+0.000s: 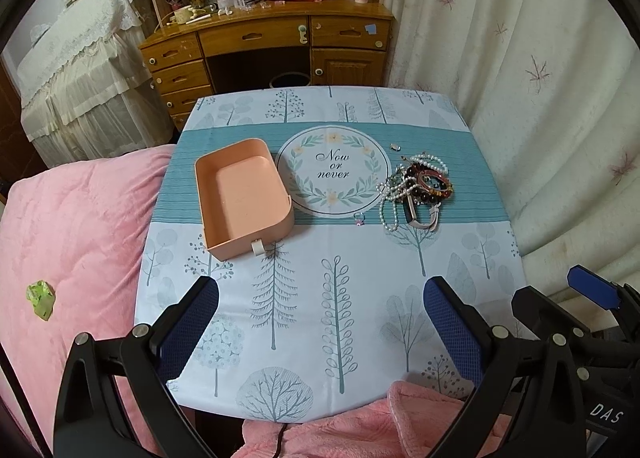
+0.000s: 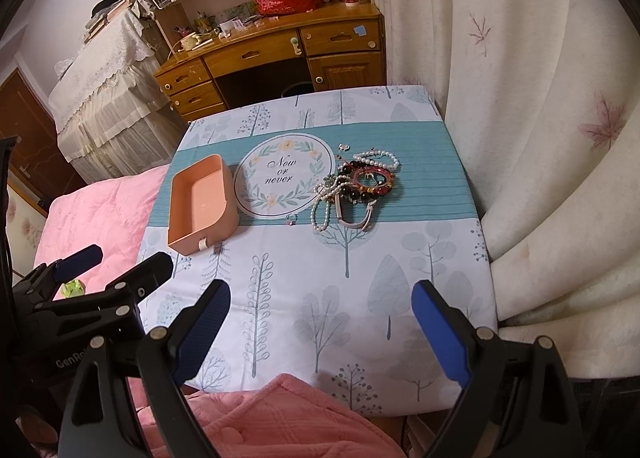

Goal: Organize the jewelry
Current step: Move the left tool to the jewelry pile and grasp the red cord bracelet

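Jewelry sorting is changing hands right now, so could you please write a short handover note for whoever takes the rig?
Left gripper: open, empty, above the table's near edge.
Right gripper: open, empty, alongside it.
Pink tray: on the tablecloth, left of the printed circle, with nothing in it.
Jewelry pile: bead and pearl bracelets plus a watch, tangled on the right. A small ring and a small charm lie apart.
Done: nothing.
Left: move every piece into the tray.
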{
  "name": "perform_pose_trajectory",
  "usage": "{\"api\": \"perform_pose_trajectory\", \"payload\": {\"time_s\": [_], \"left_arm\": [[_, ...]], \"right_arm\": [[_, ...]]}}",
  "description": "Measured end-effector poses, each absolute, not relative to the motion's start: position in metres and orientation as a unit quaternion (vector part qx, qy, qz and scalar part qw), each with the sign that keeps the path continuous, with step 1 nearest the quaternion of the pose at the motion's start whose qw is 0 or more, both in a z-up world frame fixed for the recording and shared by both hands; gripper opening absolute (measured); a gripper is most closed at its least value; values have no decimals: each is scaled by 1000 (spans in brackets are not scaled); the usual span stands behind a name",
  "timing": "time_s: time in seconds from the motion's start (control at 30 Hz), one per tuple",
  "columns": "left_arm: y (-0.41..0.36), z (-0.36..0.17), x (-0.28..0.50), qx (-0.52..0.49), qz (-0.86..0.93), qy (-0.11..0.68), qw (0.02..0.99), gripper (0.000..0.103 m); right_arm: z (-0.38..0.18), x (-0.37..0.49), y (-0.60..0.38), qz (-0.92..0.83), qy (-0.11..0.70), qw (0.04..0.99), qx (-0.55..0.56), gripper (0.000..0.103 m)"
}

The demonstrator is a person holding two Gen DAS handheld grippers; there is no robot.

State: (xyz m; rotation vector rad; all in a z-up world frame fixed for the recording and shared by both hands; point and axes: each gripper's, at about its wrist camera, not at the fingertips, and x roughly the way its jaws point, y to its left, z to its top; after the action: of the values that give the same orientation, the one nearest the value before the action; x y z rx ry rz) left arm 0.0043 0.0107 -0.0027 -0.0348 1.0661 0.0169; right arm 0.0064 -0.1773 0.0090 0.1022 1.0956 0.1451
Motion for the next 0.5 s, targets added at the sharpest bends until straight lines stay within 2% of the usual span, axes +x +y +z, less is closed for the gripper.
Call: {"api": "perform_pose_trajectory", "payload": {"time_s": [0.3, 0.5], "left_arm": [[42, -8, 17, -2, -26, 502, 865, 101], [53, -20, 27, 65, -96, 480, 869, 101]], "right_arm": [[6, 8, -146, 20, 505, 861, 57, 93], [-6, 11, -133, -21, 498, 865, 60, 93]]}}
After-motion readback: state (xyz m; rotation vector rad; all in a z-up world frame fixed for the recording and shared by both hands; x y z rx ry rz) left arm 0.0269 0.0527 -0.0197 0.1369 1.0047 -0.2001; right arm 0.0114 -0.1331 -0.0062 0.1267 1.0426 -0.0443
